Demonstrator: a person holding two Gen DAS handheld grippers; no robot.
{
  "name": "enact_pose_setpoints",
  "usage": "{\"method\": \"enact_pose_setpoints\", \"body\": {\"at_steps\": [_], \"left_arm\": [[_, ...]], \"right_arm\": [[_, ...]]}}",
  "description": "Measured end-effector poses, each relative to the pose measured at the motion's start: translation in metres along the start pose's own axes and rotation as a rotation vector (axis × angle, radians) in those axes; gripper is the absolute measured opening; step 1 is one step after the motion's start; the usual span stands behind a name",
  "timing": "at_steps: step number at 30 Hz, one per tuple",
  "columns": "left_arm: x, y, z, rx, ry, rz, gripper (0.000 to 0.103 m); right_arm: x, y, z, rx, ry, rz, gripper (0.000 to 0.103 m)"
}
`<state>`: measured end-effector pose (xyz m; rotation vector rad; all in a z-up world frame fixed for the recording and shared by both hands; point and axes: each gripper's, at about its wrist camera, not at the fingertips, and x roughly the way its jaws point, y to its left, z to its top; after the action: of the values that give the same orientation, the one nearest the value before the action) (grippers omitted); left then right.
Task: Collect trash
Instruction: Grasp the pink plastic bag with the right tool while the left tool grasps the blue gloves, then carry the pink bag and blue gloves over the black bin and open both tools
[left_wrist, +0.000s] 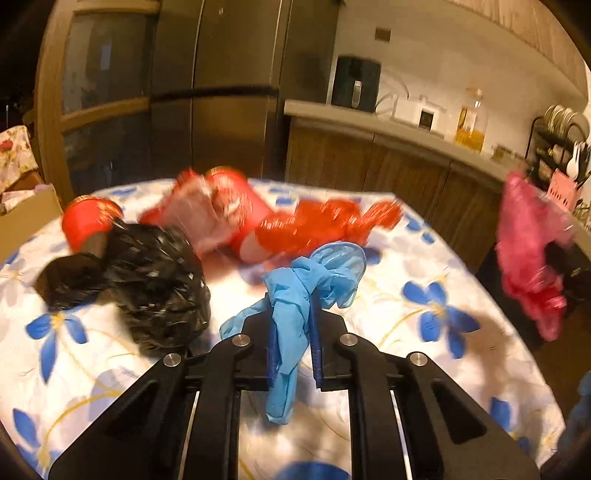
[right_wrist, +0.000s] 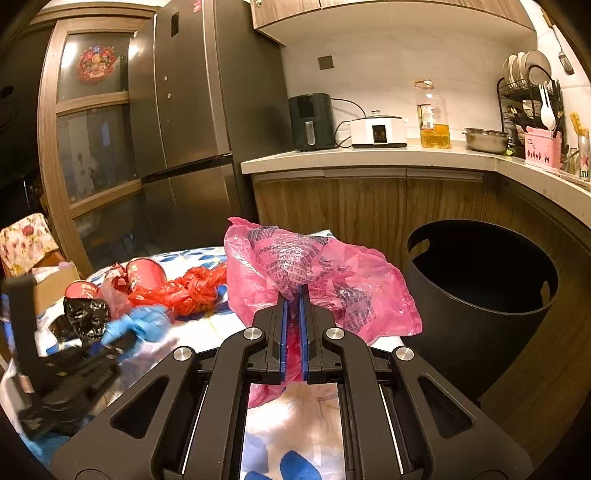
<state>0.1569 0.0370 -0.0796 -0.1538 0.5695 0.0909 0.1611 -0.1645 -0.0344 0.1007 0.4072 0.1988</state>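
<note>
My left gripper (left_wrist: 292, 306) is shut on a blue rubber glove (left_wrist: 295, 295) and holds it above the floral tablecloth (left_wrist: 424, 332). It also shows in the right wrist view (right_wrist: 110, 338). My right gripper (right_wrist: 294, 295) is shut on a pink plastic bag (right_wrist: 332, 273), held over the table's right edge beside the black trash bin (right_wrist: 480, 295). The pink bag also shows in the left wrist view (left_wrist: 532, 251). On the table lie a crumpled black bag (left_wrist: 155, 280), a red plastic bag (left_wrist: 321, 221) and red paper cups (left_wrist: 85, 221).
A steel fridge (right_wrist: 199, 110) and a wooden cabinet stand behind the table. The counter (right_wrist: 369, 155) carries an air fryer, a cooker, an oil bottle (right_wrist: 433, 116) and a dish rack. A cardboard box (right_wrist: 51, 284) sits at the left.
</note>
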Motion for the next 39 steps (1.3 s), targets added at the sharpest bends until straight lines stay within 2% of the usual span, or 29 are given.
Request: {"method": "enact_pose_setpoints", "body": {"at_steps": [9,18,26,39], "left_arm": [[-0.050,-0.024,0.015,0.005,-0.096,-0.049,0.013],[-0.060,-0.064,0.030,0.059,-0.129,-0.108,0.012],[-0.056,-0.111,0.041,0.115,-0.139,-0.204,0.012],[-0.025,-0.205,0.069,0.180,-0.150,-0.398,0.012]], "right_arm": [[-0.024,-0.006,0.002,-0.004,-0.026,0.014,0.005],[-0.053,-0.029,0.010,0.012,-0.079,-0.028,0.005],[-0.065,-0.070,0.025,0.034,-0.125,-0.120,0.005],[-0.052,-0.152,0.054,0.082,-0.158,-0.268,0.005]]}}
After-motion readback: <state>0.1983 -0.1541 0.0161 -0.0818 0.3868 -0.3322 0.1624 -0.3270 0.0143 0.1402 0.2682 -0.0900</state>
